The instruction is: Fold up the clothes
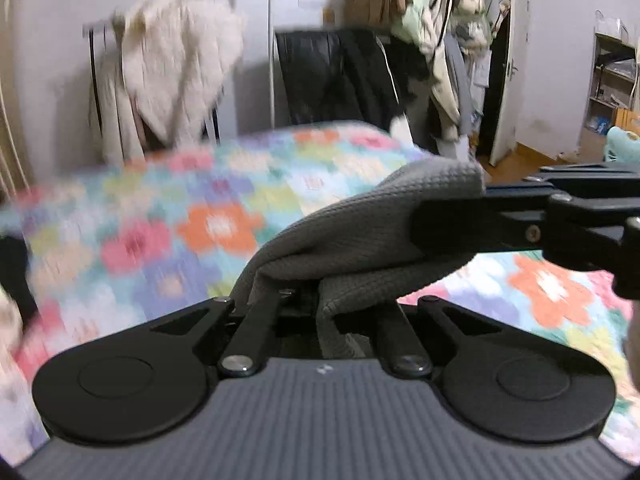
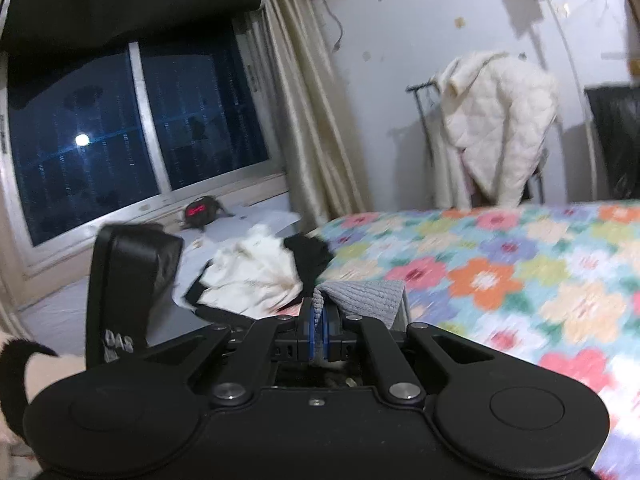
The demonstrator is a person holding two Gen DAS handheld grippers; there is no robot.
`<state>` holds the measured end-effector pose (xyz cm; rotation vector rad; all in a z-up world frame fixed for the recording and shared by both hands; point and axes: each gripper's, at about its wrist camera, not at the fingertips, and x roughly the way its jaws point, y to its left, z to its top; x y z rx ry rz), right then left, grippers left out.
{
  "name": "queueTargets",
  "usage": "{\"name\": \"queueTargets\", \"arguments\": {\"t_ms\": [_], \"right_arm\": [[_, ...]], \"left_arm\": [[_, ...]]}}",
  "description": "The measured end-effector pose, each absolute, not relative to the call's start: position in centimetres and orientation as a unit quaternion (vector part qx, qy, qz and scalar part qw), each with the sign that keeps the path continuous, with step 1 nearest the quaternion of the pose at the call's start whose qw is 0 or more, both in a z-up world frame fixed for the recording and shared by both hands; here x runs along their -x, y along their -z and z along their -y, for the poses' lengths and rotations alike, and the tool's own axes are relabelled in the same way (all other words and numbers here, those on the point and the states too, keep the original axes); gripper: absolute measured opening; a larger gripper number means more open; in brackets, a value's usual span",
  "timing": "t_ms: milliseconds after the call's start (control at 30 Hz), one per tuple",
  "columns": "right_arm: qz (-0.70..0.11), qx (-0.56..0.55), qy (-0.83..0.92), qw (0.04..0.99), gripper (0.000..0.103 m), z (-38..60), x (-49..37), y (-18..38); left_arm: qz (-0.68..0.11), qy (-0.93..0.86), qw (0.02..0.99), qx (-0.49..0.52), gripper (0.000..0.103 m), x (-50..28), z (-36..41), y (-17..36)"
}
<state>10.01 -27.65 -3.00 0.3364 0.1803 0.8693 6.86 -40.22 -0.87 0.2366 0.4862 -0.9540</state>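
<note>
grey garment clamped by both grippers above the bed

the right gripper has its jaws closed together on a fold of the grey garment; the ribbed cloth is pinched between the blue-edged pads and fans out to the right just past them. in the left wrist view the same right gripper enters from the right and clamps the garment's far end.

the left gripper has its jaws drawn together on the near end of the grey garment. the cloth bunches over the fingertips and hides them, and one edge hangs down between the linkage arms.

the garment spans from the left gripper up and right to the right gripper, held above the floral bedspread.

farther out: a white quilted jacket hangs on a rack against the far wall. white and black clothes lie at the left edge of the bed. a dark window with cream curtains stands at far left.
</note>
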Motion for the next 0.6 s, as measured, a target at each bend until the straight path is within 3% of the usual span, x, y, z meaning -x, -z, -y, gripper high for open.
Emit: {"name": "queueTargets", "arguments": {"t_ms": [233,367,600], "right_arm": [[-0.092,-0.191,-0.387,0.897,0.012,31.3,-15.1,2.4],[-0.146,-0.215,-0.343,0.903,0.022,33.3,-16.5,7.1],[-0.28,-0.262,-0.323,0.865,0.034,33.4,-17.4,17.4]], "left_arm": [[-0.174,0.387,0.892,-0.155,0.004,-13.0,43.7,0.6],[-0.238,0.344,0.897,-0.142,0.004,-16.5,43.6,3.5],[-0.237,0.329,0.897,-0.173,0.004,-16.3,40.1,7.1]]}}
